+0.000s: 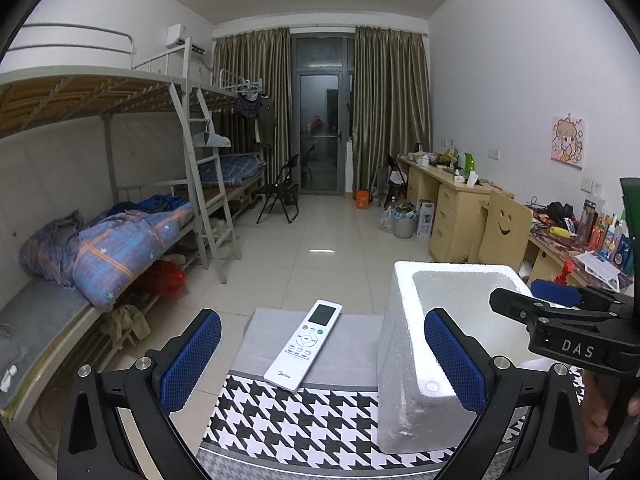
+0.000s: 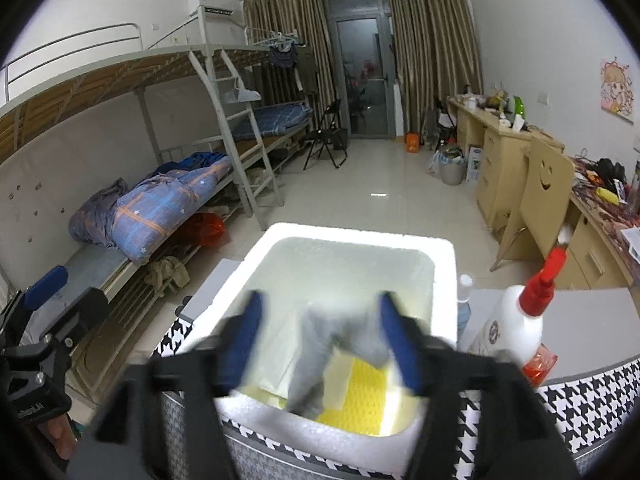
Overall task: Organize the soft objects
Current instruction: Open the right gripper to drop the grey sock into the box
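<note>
A white foam box (image 1: 424, 344) stands on the houndstooth table; in the right wrist view (image 2: 348, 240) its inside shows a grey cloth (image 2: 320, 356) and a yellow cloth (image 2: 366, 392) lying on the bottom. My right gripper (image 2: 320, 336) is open and blurred, hovering over the box above the grey cloth, holding nothing; it also shows in the left wrist view (image 1: 560, 304) above the box's right side. My left gripper (image 1: 320, 356) is open and empty, left of the box, over a white remote control (image 1: 306, 342).
The houndstooth tablecloth (image 1: 304, 416) covers the table. A white bottle with a red spray cap (image 2: 516, 320) and a small clear bottle (image 2: 464, 300) stand right of the box. Bunk beds (image 1: 100, 220) line the left wall, desks (image 1: 460, 204) the right.
</note>
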The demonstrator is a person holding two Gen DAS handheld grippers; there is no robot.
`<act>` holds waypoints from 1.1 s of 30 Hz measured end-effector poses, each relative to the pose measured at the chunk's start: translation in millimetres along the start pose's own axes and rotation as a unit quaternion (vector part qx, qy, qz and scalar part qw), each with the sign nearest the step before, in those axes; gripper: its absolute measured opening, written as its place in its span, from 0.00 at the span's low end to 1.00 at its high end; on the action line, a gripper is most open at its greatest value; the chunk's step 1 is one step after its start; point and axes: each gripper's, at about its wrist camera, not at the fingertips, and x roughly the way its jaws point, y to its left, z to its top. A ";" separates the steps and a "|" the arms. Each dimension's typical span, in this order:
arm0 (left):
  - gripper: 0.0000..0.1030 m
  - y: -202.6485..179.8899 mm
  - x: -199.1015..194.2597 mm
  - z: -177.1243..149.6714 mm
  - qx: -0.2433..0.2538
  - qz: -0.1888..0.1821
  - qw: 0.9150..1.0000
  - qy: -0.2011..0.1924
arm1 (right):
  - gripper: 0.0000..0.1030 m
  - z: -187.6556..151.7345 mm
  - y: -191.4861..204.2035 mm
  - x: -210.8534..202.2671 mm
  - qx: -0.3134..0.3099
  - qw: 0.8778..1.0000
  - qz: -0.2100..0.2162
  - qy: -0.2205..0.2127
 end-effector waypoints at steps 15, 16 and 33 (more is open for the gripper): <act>0.99 -4.9 -6.9 0.5 0.002 -0.003 1.000 -0.004 | 0.76 1.5 3.3 -22.3 -0.009 1.000 -0.015 -0.013; 0.99 -5.8 -9.0 0.0 0.003 -0.004 1.000 -0.005 | 0.78 1.1 2.5 -26.4 -0.009 1.000 -0.017 -0.015; 0.99 -22.7 -46.7 0.7 0.017 -0.007 1.000 -0.019 | 0.87 -7.2 1.8 -71.9 -0.010 0.999 -0.020 -0.045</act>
